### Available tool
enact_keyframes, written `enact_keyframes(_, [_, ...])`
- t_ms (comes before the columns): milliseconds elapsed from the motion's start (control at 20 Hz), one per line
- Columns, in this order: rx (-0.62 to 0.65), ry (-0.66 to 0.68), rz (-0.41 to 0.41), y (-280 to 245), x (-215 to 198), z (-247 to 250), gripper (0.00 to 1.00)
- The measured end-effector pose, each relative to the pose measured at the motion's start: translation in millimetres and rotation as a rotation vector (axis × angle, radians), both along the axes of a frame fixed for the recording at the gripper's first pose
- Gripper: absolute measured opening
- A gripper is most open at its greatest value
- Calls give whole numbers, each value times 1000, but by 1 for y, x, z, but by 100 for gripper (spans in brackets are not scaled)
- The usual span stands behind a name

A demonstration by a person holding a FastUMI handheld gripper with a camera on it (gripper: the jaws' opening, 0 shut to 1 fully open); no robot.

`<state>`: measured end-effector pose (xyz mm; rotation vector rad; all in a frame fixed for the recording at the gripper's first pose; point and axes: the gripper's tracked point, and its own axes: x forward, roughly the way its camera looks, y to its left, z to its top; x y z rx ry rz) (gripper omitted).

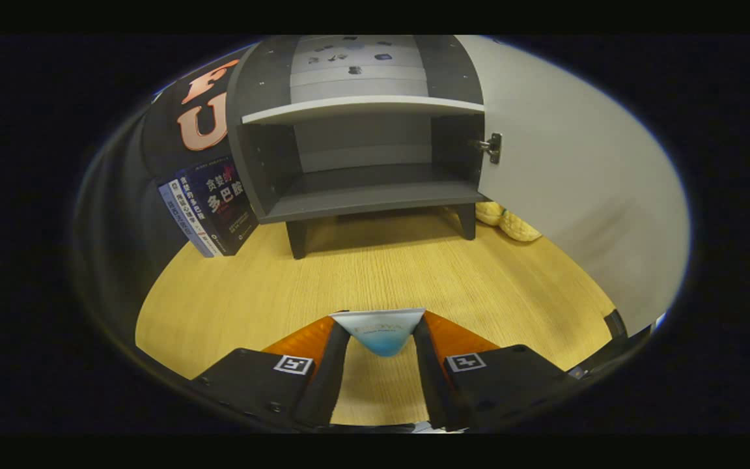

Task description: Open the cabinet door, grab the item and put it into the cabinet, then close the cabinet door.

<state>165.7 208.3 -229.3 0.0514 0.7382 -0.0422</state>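
Where the wooden surface [251,293] spreads ahead of the jaws, the cabinet [362,137] stands beyond them, its door [577,182] swung wide. The gripper [380,335] clamps a small blue-and-white item [380,329] between both fingers. Books [209,208] lean beside the cabinet; a yellow thing [508,221] sits half hidden behind the door.

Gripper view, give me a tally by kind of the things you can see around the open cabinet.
Cabinets: 1, door open, cabinet
Books: 1, dark book leaning beside the cabinet
Yellow soft things: 1, yellow item behind the door
Items held between the fingers: 1, light blue item
Total: 4
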Motion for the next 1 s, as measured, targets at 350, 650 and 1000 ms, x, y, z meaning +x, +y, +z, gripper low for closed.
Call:
enact_keyframes(350, [11, -85, 6, 3, 27, 50, 60])
enact_keyframes(650, [14, -174, 42, 11, 59, 95, 60])
enact_keyframes(1000, [-21, -264, 70, 9, 103, 140, 60])
